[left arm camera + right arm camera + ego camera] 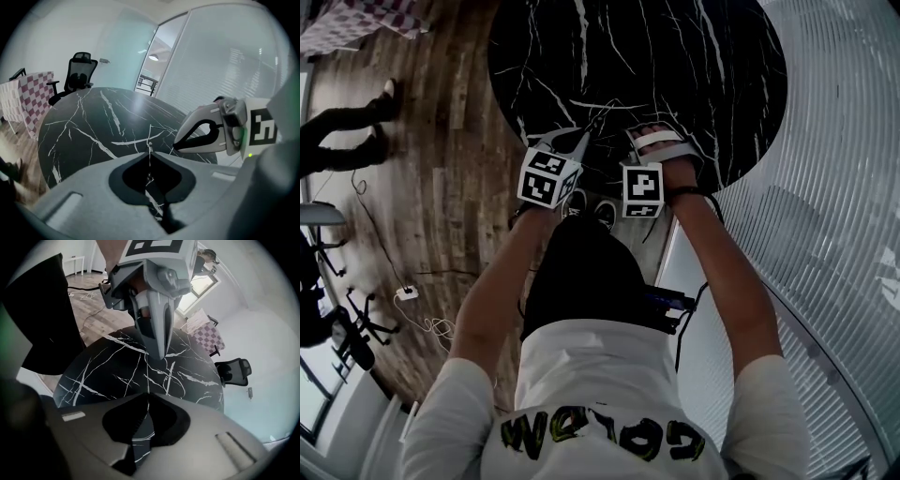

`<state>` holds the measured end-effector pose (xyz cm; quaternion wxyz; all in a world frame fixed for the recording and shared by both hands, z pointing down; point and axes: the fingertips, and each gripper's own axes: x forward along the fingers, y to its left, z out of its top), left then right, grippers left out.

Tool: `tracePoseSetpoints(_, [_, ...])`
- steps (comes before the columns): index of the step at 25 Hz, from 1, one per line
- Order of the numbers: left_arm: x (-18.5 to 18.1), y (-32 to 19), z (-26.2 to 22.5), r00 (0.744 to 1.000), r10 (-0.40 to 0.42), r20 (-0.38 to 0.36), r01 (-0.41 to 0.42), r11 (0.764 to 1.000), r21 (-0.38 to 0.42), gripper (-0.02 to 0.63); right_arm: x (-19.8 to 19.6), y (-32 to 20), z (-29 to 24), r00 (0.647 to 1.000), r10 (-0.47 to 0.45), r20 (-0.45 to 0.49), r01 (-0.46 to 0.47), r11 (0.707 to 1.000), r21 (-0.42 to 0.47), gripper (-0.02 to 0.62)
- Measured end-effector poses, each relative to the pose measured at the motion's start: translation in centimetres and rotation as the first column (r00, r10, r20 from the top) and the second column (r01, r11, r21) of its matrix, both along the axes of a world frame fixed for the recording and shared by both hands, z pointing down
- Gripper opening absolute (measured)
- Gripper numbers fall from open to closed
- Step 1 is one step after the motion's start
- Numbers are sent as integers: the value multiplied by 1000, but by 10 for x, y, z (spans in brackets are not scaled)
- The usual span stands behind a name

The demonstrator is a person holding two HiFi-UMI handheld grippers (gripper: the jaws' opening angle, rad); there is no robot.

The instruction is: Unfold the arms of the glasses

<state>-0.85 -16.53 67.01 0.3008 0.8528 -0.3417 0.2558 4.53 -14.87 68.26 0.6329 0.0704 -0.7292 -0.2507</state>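
Glasses [150, 135]: a thin wire frame, only fine strands of it visible; it is held just above the near edge of the bench, between the tips of the two grippers.
Left hand-held gripper [149, 152]: jaws closed together, pinching a wire strand of the glasses at their tips; the strand rises straight up from the tips and a second strand branches off to the right.
Right hand-held gripper [146, 397]: jaws closed together on a thin wire of the glasses, which runs up from its tips to the tip of the left one; it points steeply down.
Spacing: the two gripper tips are near each other, joined by the wire.
Bench [675, 56]: round, black marble with white veins.
Surroundings: an office chair [79, 70] and a checked cloth [33, 93] beyond the bench; wooden floor [441, 122].
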Motion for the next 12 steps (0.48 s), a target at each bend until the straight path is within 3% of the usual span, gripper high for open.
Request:
tracePoseSetpoints(5, [4, 0, -3, 997, 42, 57, -45, 998, 50, 9, 3, 9, 2, 999, 38, 18, -37, 999, -39, 17])
tracePoseSetpoints(12, [7, -2, -3, 995, 58, 83, -65, 995, 77, 9, 4, 4, 5, 997, 67, 30, -65, 996, -60, 60])
